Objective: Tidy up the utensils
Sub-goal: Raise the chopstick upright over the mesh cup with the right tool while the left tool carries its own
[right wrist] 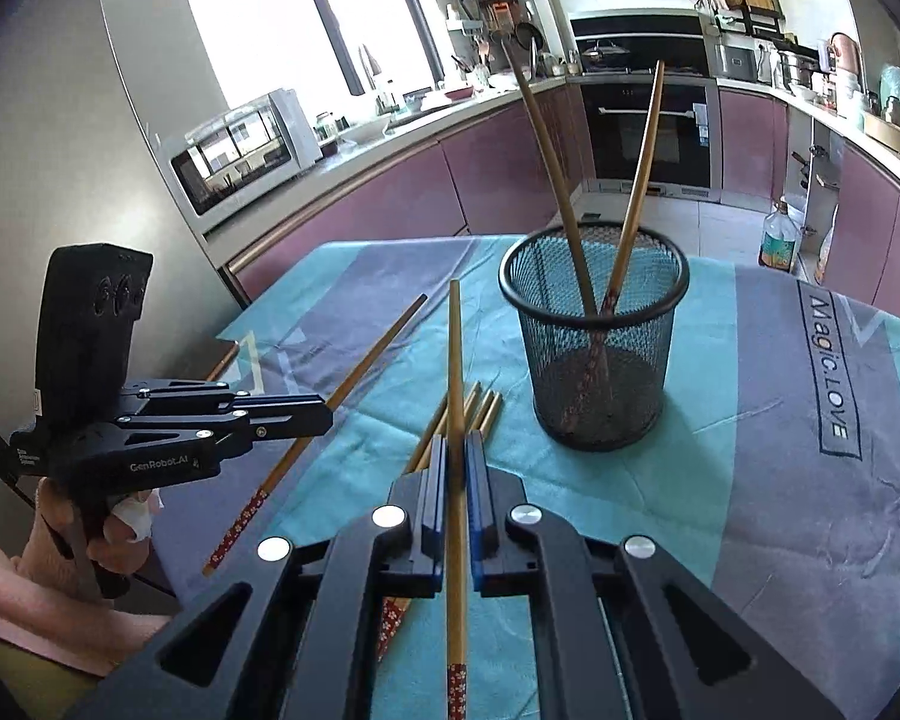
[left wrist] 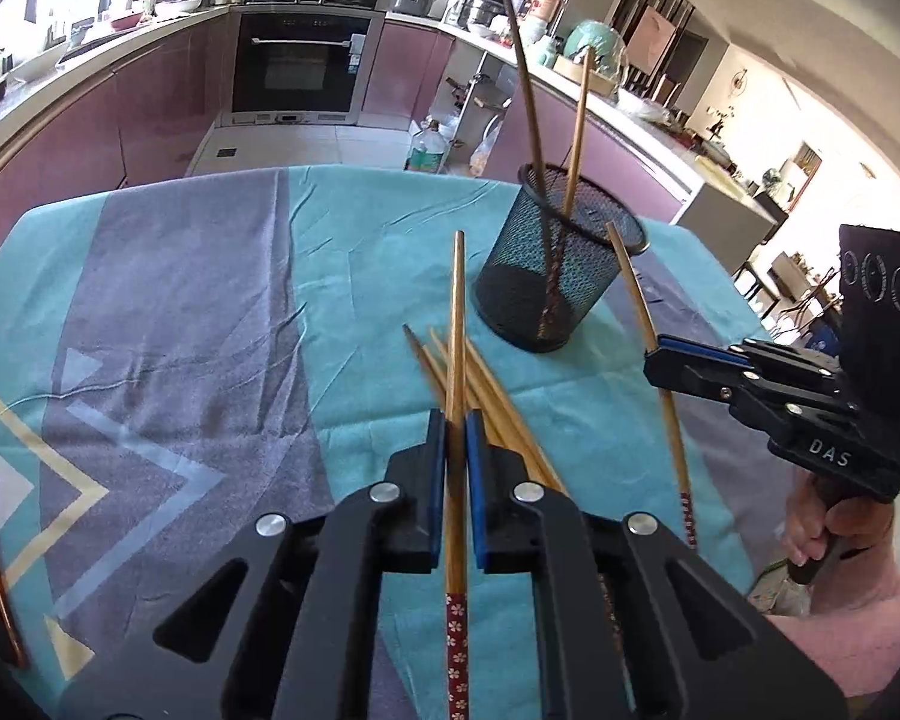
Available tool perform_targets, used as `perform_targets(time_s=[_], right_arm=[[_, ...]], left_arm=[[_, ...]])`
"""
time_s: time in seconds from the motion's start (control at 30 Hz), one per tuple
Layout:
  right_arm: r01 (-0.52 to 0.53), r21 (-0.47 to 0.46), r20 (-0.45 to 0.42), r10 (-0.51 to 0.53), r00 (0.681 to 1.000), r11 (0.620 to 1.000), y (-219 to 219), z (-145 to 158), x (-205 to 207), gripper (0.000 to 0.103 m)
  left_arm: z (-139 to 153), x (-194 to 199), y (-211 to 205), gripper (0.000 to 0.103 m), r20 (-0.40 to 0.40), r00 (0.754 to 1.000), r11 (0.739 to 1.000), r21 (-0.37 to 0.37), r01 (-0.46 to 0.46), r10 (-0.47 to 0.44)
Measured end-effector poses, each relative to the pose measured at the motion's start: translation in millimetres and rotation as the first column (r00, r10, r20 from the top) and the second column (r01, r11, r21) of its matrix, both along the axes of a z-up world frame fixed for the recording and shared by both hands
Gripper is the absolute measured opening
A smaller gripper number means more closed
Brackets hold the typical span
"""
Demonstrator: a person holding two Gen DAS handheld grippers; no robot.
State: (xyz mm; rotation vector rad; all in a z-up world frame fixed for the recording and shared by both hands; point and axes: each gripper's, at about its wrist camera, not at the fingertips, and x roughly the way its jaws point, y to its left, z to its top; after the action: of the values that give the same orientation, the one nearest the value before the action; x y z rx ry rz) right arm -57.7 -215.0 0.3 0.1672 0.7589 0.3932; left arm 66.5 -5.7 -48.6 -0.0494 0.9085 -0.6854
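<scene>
Kitchen counters and an oven sit far behind a table under a teal and grey tablecloth (left wrist: 210,312), where the utensils are bamboo chopsticks. Each gripper has its jaws closed on one chopstick. The left gripper (left wrist: 456,420) pinches its chopstick (left wrist: 457,324) near the patterned handle end, tip pointing far toward the holder. The right gripper (right wrist: 457,450) clamps a second chopstick (right wrist: 455,360) the same way, raised off the cloth. A loose bundle of chopsticks (left wrist: 480,384) lies on the cloth just near of the black mesh holder (left wrist: 555,282), which stands upright at centre-right and already has two chopsticks leaning apart inside it.

Risks, as I judge them: both sticks are gripped well back from the tip, so a long free end could swing, strike the holder's rim and tip the light basket over. The two leaning sticks cross the opening and may deflect an incoming one. Smooth, thin bamboo could also pivot or slide in the pads.
</scene>
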Motion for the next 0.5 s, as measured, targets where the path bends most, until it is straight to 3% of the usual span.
perform_targets(time_s=[0.37,0.5], right_arm=[[0.043,0.076,0.191,-0.057,0.98,0.996,-27,58,-10,0.005],[0.053,0.074,0.241,-0.07,0.968,0.996,-33,73,-8,0.005]], left_arm=[[78,-15,21,0.007,0.118,0.992,0.97,-0.231,0.074,-0.047],[98,-10,19,0.007,0.176,0.984,0.963,-0.261,0.064,-0.017]])
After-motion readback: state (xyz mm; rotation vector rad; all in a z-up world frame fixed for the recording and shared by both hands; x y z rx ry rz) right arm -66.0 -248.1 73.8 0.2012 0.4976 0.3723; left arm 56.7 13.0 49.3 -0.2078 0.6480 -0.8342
